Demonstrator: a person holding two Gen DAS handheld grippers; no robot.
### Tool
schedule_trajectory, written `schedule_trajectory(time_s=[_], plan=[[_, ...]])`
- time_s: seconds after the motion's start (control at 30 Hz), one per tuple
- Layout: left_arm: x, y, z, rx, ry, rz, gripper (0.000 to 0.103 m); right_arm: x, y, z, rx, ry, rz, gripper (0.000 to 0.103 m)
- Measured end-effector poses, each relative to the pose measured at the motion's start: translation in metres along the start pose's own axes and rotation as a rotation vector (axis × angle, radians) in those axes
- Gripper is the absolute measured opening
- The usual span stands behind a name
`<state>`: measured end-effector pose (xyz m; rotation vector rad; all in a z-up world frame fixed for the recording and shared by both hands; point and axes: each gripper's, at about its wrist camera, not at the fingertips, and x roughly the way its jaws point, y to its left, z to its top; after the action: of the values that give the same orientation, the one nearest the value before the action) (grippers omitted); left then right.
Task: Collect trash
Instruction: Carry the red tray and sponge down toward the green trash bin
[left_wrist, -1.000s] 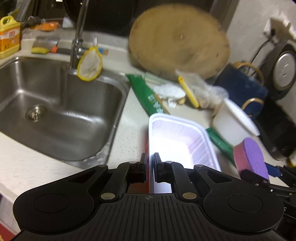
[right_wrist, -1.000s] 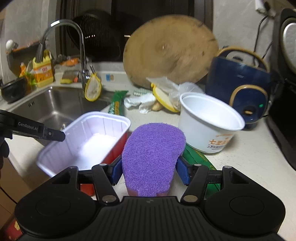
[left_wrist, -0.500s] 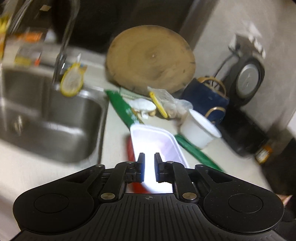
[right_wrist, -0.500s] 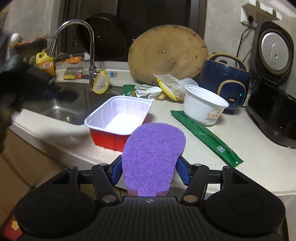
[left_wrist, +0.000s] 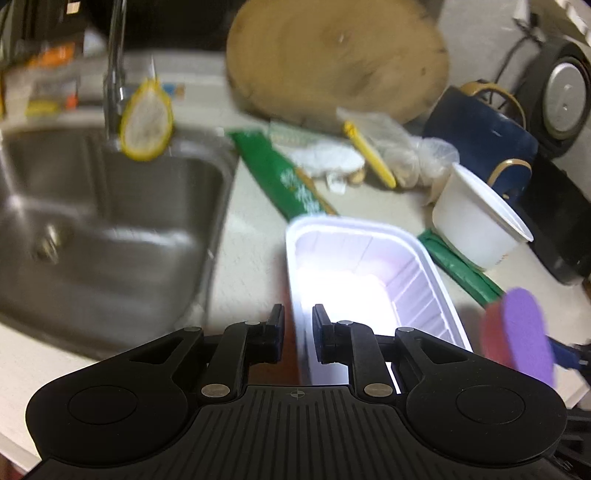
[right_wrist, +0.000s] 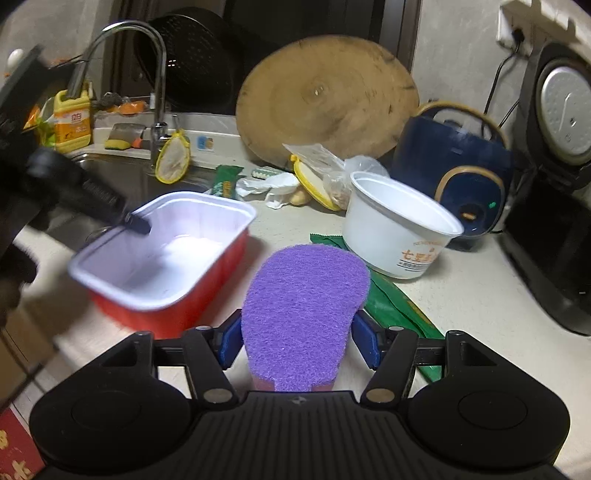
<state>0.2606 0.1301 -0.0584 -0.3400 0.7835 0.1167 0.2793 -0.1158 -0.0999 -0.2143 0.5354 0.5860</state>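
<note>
Trash lies spread over the pale countertop (right_wrist: 476, 295) beside the steel sink (left_wrist: 110, 229). Nearest is a red tray with a white lining (right_wrist: 166, 258), empty, standing on the counter between the sink and the other litter. The left gripper (left_wrist: 297, 326) straddles the tray's near-left rim: one finger is outside the wall and one inside, and the jaws are opening, with a narrow gap on either side of the rim, so the pads do not press it. In the right wrist view a fingertip (right_wrist: 138, 223) of that gripper sits at the tray's far-left rim.

Just right of the tray, the right gripper (right_wrist: 299, 338) holds a purple sponge (right_wrist: 306, 310) between its blue pads; its jaws are opening, yet the sponge sits between them and is touched on both sides. Under the sponge a green wrapper (right_wrist: 399, 310) lies flat on the counter, running beneath a white paper bowl (right_wrist: 395, 232) that stands upright. A second green wrapper (left_wrist: 284, 181) lies behind the tray, near crumpled white tissue (right_wrist: 273, 184) and a clear plastic bag (right_wrist: 325, 170).

Behind these, a round wooden cutting board (right_wrist: 325, 99) leans against the wall, next to a dark blue cooker (right_wrist: 454, 177).
</note>
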Motion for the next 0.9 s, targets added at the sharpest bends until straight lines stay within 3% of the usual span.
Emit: schedule_trajectory(time_s=[0.13, 0.3, 0.33, 0.4, 0.43, 0.7, 0.9], plan=[[0.008, 0.002, -0.010, -0.022, 0.014, -0.033, 0.020, 0.018, -0.010, 0.000, 0.035, 0.040, -0.010, 0.074], [0.008, 0.003, -0.017, -0.028, 0.010, -0.037, 0.015, 0.036, -0.010, -0.001, 0.020, 0.090, 0.033, 0.074], [0.007, 0.004, -0.018, -0.046, 0.019, -0.039, 0.015, 0.040, -0.010, -0.001, 0.030, 0.110, 0.051, 0.074], [0.001, 0.007, -0.022, -0.085, 0.003, -0.029, 0.014, 0.040, -0.008, 0.000, 0.046, 0.115, 0.046, 0.060], [-0.005, 0.010, -0.024, -0.094, -0.018, -0.025, 0.014, 0.036, -0.008, 0.000, 0.054, 0.113, 0.058, 0.060], [-0.104, 0.050, -0.060, -0.083, -0.174, -0.021, 0.011, -0.045, 0.002, 0.005, 0.056, -0.017, 0.089, 0.059], [-0.172, 0.108, -0.107, -0.071, -0.168, 0.001, 0.011, -0.103, 0.027, -0.030, 0.025, -0.070, 0.014, 0.059]])
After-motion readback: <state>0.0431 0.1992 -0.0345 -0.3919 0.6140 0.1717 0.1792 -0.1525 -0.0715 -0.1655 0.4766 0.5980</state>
